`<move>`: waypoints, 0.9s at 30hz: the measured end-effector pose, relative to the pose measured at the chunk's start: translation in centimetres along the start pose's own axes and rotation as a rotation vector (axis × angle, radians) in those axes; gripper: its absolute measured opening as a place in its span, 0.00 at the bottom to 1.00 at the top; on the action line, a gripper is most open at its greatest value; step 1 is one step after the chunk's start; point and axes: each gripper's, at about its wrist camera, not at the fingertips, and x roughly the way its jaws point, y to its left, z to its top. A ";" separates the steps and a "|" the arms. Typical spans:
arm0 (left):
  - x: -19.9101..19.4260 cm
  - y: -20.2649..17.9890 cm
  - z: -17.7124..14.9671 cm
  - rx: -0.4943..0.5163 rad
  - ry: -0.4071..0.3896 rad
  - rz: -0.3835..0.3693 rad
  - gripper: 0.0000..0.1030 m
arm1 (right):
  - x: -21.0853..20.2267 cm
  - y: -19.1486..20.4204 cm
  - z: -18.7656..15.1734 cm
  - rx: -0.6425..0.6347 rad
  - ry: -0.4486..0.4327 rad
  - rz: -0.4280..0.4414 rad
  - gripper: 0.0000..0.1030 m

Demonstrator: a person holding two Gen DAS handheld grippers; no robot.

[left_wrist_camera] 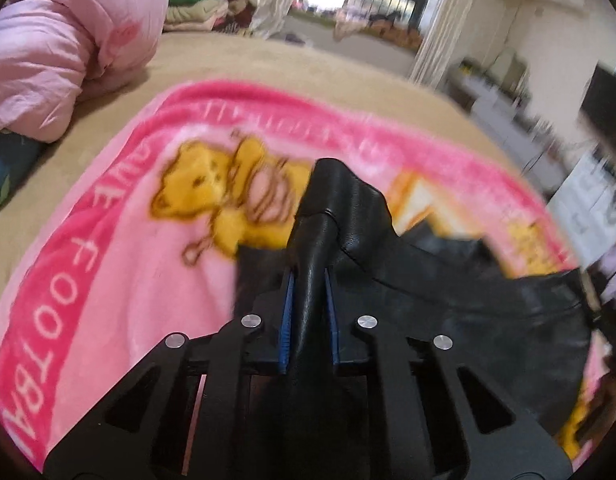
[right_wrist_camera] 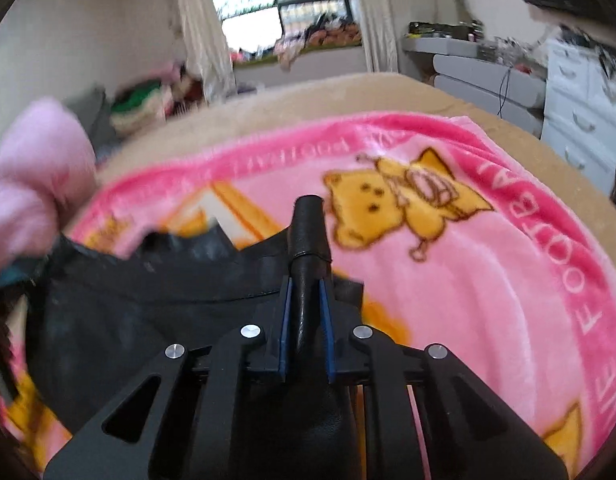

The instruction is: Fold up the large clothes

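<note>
A black leather-like garment [left_wrist_camera: 448, 292] lies on a pink blanket [left_wrist_camera: 120, 264] printed with yellow bears. My left gripper [left_wrist_camera: 310, 276] is shut on a bunched fold of the black garment, which sticks up past the blue pads [left_wrist_camera: 288, 312]. In the right wrist view the same black garment [right_wrist_camera: 140, 312] spreads to the left, and my right gripper [right_wrist_camera: 306, 284] is shut on another rolled edge of it that pokes out beyond the fingertips. The pink blanket [right_wrist_camera: 488, 300] fills the right side there.
The blanket lies on a beige bed [left_wrist_camera: 236, 60]. A pink quilt [left_wrist_camera: 60, 40] is heaped at the bed's far left. Folded clothes [left_wrist_camera: 196, 4] are stacked behind it. White drawers [right_wrist_camera: 580, 120] and a grey desk [right_wrist_camera: 480, 72] stand to the right, with a window beyond.
</note>
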 end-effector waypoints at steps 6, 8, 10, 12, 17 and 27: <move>-0.7 -1.6 1.6 0.024 -0.101 0.006 0.04 | 0.7 -0.5 1.1 0.055 -0.033 -0.015 0.10; 0.6 -1.6 1.5 0.021 -0.087 0.020 0.04 | 1.6 -0.4 0.8 0.041 -0.020 -0.041 0.10; 2.2 -1.4 1.1 0.026 -0.066 0.039 0.04 | 2.4 -0.3 0.3 0.016 -0.006 -0.069 0.10; 3.4 -1.0 0.7 0.019 -0.044 0.049 0.04 | 3.2 -0.2 -0.1 -0.011 0.011 -0.103 0.10; 5.2 -0.4 0.0 0.012 0.000 0.084 0.06 | 4.5 -0.6 -1.0 -0.009 0.051 -0.136 0.11; 6.9 1.0 -0.9 -0.032 0.052 0.093 0.13 | 6.2 -2.2 -2.4 0.060 0.132 -0.183 0.34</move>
